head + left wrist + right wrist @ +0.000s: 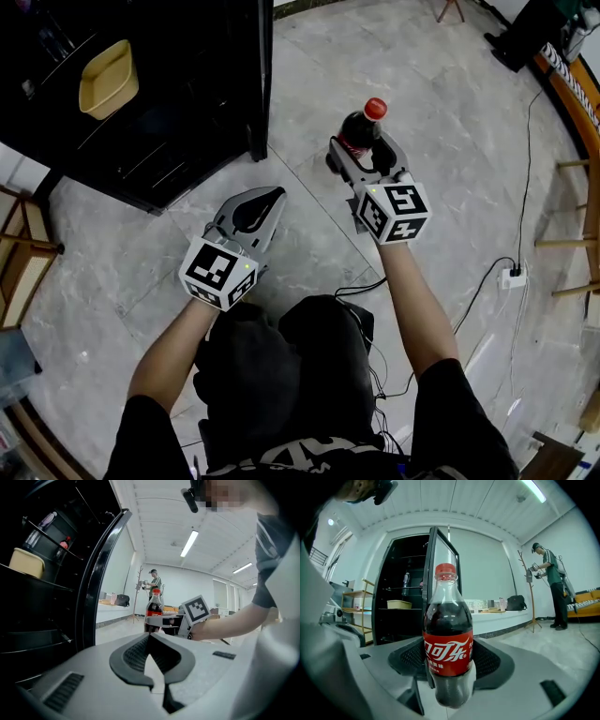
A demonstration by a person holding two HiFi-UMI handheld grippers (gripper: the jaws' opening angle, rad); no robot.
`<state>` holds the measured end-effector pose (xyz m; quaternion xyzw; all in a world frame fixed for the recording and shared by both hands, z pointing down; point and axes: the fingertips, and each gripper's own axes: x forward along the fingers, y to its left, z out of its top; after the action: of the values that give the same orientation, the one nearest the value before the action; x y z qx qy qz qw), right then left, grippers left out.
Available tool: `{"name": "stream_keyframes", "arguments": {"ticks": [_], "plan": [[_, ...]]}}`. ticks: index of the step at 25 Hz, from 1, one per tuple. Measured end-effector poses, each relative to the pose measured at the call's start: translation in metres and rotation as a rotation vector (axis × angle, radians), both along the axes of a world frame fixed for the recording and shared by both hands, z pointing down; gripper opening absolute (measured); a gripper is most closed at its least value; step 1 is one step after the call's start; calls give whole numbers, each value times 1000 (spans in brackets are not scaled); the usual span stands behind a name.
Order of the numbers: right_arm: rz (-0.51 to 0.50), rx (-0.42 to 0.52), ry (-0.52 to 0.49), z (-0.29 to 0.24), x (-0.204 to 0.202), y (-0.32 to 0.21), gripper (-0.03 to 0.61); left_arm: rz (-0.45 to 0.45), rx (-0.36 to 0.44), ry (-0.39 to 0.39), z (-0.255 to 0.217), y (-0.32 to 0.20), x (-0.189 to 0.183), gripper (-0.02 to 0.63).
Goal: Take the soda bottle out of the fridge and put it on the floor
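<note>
You have the right gripper (361,157) clamped on the bottle (364,131) at label height, one jaw on each side, so it stands upright with its red cap (445,570) on. That grip around the middle leaves the base free, which is what you need to set it down flat. The bottle is already out of the fridge (178,103). It sits at about 1 o'clock from you, over the floor (441,103). Its base looks clear of the tiles, though no view settles that.

Your left gripper (270,197) has its jaws shut together with nothing between them. It waits low at 11 o'clock, just off the edge of the open door (263,84), probably parked out of the way.

The bottle holds dark soda up to its shoulder. The fridge, at 10 o'clock, has a yellow tub (108,78) on a shelf, and from above nothing shows in it. The left gripper view also catches a small red-capped bottle (63,546) on a higher shelf.
</note>
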<state>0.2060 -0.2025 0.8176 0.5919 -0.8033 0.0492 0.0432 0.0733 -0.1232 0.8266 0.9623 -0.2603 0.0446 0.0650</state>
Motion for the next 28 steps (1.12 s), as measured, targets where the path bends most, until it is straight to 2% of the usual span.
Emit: {"name": "stream_keyframes", "arguments": {"ticks": [6, 15, 22, 28], "plan": [[30, -31, 15, 51, 23, 11, 316, 46, -27, -6, 33, 14, 11, 6], [66, -94, 1, 159, 32, 16, 316, 147, -90, -12, 111, 30, 36, 6], [84, -140, 5, 233, 40, 19, 316, 169, -136, -21, 165, 33, 42, 6], [111, -163, -18, 274, 42, 27, 316, 162, -167, -50, 194, 30, 38, 6]]}}
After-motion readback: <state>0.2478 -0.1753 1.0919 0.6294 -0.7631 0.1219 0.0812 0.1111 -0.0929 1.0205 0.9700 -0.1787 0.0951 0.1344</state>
